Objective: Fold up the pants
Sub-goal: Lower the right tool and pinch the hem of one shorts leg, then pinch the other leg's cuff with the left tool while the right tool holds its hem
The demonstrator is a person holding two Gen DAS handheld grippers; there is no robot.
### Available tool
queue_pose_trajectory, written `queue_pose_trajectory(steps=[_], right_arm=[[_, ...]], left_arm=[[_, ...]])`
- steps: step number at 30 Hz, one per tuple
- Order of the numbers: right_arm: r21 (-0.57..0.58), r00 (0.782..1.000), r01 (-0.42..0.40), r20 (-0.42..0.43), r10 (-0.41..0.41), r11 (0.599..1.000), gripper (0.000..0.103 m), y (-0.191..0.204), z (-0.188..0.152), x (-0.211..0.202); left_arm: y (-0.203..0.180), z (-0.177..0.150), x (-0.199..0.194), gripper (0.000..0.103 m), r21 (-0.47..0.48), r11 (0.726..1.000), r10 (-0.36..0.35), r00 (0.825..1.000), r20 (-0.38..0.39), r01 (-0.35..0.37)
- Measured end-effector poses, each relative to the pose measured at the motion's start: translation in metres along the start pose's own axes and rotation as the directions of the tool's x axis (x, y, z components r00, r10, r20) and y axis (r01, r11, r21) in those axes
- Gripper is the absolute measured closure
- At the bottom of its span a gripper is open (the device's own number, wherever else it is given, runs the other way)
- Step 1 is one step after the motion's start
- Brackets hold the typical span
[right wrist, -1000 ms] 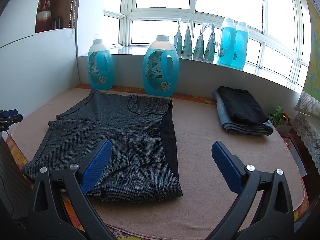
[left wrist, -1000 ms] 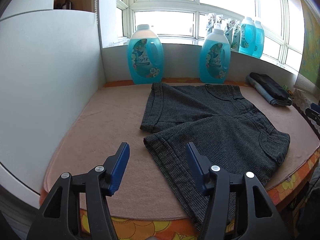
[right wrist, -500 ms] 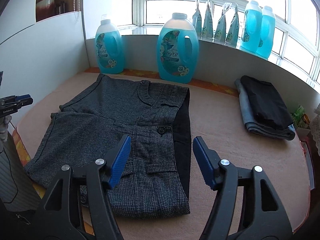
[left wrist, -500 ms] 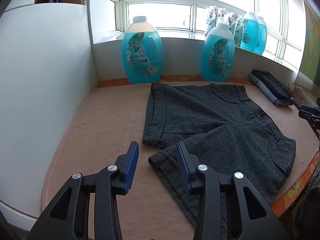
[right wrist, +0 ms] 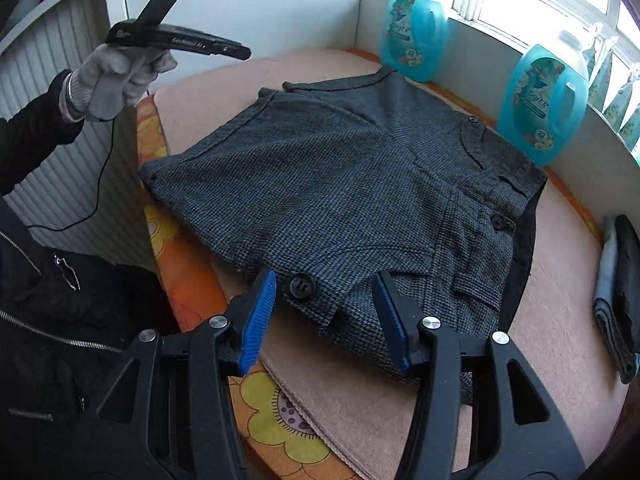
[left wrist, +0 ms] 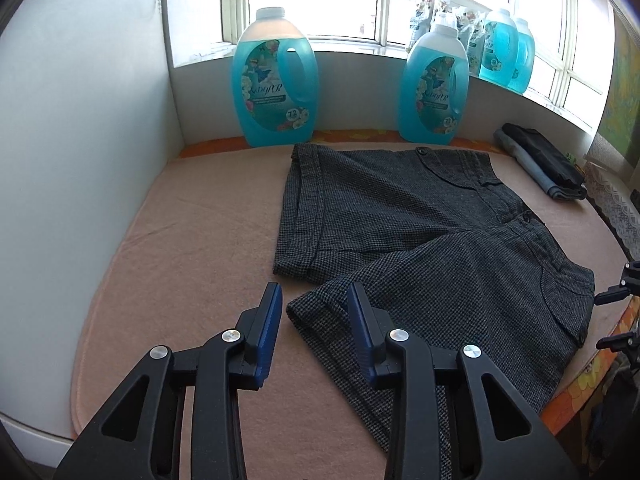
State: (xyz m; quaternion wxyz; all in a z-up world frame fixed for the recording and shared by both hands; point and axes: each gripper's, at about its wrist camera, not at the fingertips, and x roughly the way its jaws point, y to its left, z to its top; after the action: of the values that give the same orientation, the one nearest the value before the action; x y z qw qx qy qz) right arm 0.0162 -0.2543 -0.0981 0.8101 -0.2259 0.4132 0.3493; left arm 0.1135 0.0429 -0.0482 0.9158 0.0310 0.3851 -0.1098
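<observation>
At lower centre of each wrist view, a hand-held gripper hangs unclenched and narrowing: left hand-held gripper [left wrist: 314,318] brackets the pants [left wrist: 420,240] hem corner, right hand-held gripper [right wrist: 326,312] the buttoned waistband, ready to pinch for folding.

Left gripper [left wrist: 314,300]: black plastic arms with triangular cut-outs, silver round screws, ribbed blue pads on the jaws. Right gripper [right wrist: 324,292]: same build, black with silver screws and blue pads. Left hand [right wrist: 116,76]: pale knit glove with ribbed cuff, black sleeve [right wrist: 32,140], thin black cable beneath. Black jacket [right wrist: 60,320] with silver zips.
</observation>
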Motion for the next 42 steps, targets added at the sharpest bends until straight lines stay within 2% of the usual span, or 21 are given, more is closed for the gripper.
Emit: queue_pose_trajectory(steps=[3,5,10,12,13,15,17,20,26,31,36,39,42], right_arm=[[-0.083,0.998,0.017,-0.066,-0.023,0.996,0.05,0.016,-0.002,0.015],[-0.132,0.993,0.054,-0.101,-0.068,0.99,0.043,0.022,-0.003,0.025],[-0.168,0.982,0.106,-0.139,-0.13,0.98,0.041,0.02,0.002,0.036],[-0.176,0.976,0.128,-0.154,-0.156,0.976,0.05,0.017,0.006,0.04],[-0.174,0.973,0.133,-0.166,-0.162,0.976,0.064,0.015,0.009,0.043],[-0.169,0.973,0.137,-0.163,-0.165,0.976,0.069,0.013,0.012,0.042],[-0.17,0.971,0.166,-0.145,-0.191,0.971,0.078,0.011,0.018,0.04],[-0.118,0.97,0.208,-0.107,-0.22,0.971,0.081,0.0,0.031,0.035],[-0.044,0.963,0.25,-0.09,-0.253,0.967,0.082,-0.022,0.058,0.041],[-0.011,0.958,0.266,-0.104,-0.266,0.964,0.082,-0.035,0.069,0.05],[0.014,0.962,0.257,-0.102,-0.254,0.966,0.082,-0.042,0.074,0.053],[0.031,0.964,0.251,-0.102,-0.247,0.967,0.082,-0.046,0.075,0.053],[0.047,0.967,0.24,-0.097,-0.235,0.97,0.082,-0.049,0.075,0.051]], left_arm=[[-0.002,-0.002,-0.003,0.071,0.011,1.0,-0.002,1.0,-0.001,0.002],[-0.003,-0.003,-0.005,0.071,0.015,1.0,-0.005,1.0,-0.001,0.005],[-0.007,-0.01,-0.009,0.071,0.035,0.999,-0.016,1.0,-0.016,0.017],[-0.01,-0.013,-0.01,0.071,0.052,0.998,-0.02,0.999,-0.025,0.021],[-0.01,-0.015,-0.01,0.071,0.061,0.998,-0.022,0.999,-0.028,0.023],[-0.013,-0.019,-0.013,0.071,0.078,0.997,-0.025,0.999,-0.034,0.028],[-0.015,-0.023,-0.015,0.071,0.094,0.995,-0.03,0.999,-0.04,0.033],[-0.019,-0.028,-0.018,0.071,0.115,0.992,-0.048,0.997,-0.054,0.054],[-0.037,-0.037,-0.034,0.071,0.164,0.978,-0.12,0.989,-0.081,0.132],[-0.074,-0.049,-0.054,0.07,0.271,0.936,-0.203,0.974,-0.102,0.223],[-0.115,-0.067,-0.061,0.06,0.379,0.882,-0.244,0.959,-0.141,0.28],[-0.134,-0.081,-0.057,0.059,0.449,0.851,-0.225,0.961,-0.161,0.274],[-0.145,-0.092,-0.045,0.058,0.509,0.835,-0.148,0.976,-0.159,0.21]])
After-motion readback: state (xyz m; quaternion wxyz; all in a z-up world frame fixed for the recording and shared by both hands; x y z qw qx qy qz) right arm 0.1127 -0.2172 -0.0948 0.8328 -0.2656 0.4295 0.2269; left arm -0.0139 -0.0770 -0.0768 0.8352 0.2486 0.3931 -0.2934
